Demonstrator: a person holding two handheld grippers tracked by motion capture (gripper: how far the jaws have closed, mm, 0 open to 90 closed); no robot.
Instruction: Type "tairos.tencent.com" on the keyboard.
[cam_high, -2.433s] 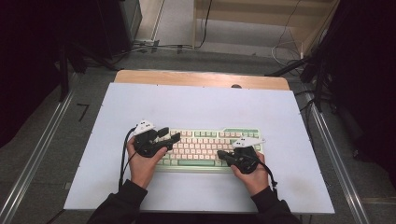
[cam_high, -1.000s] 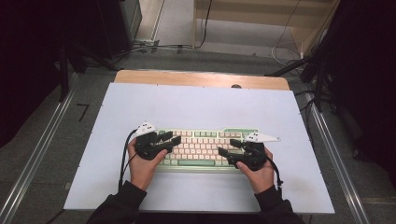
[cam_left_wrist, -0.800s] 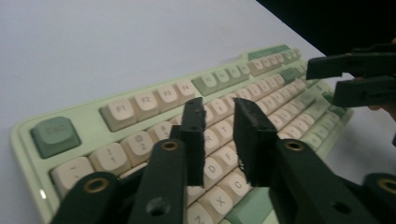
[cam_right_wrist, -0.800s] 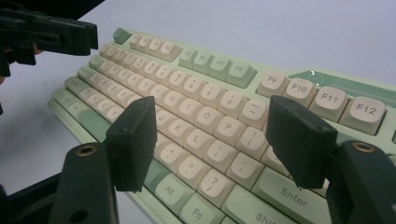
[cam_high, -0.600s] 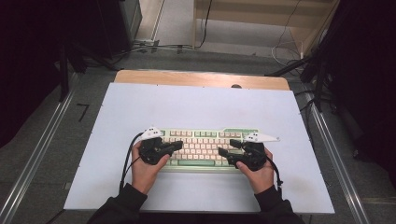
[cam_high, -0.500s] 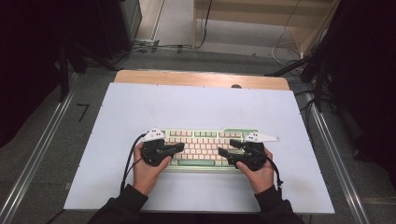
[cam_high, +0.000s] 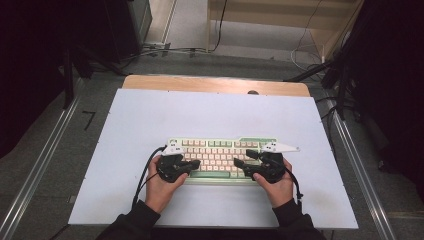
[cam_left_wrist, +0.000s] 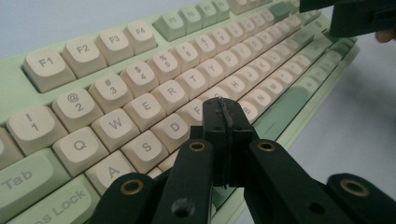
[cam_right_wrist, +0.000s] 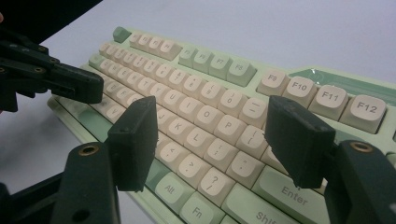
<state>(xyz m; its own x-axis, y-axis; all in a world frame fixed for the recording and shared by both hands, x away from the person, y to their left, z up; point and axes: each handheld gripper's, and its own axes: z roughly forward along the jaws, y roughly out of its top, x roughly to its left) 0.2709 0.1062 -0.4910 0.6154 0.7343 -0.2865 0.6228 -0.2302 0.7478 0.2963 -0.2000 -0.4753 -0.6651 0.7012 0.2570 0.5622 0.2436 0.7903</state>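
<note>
Overhead, I have the keyboard (cam_high: 220, 157) lying flat on the white desk (cam_high: 150, 120), nearer the person's edge than the far one, long side parallel to that edge. The left tool (cam_high: 192, 163) sits over the keyboard's left end and the right tool (cam_high: 241, 162) over its right-centre, tips pointing inward at each other, apart.

The left gripper view resolves what the high view cannot: my left tool (cam_left_wrist: 225, 112) has its jaws pressed together with nothing between them, the tip low over the keys just past D and F (contact with a key I cannot tell). The right gripper view shows the right tool (cam_right_wrist: 219, 123) spread wide, nothing held, jaws straddling the K–P region from above; the closed left tool (cam_right_wrist: 81, 86) shows at that view's left, over the keyboard's other half.

Room: bare desk lies beyond the keyboard and to both sides; a narrower strip lies between keyboard and near edge, where the hands rest.
</note>
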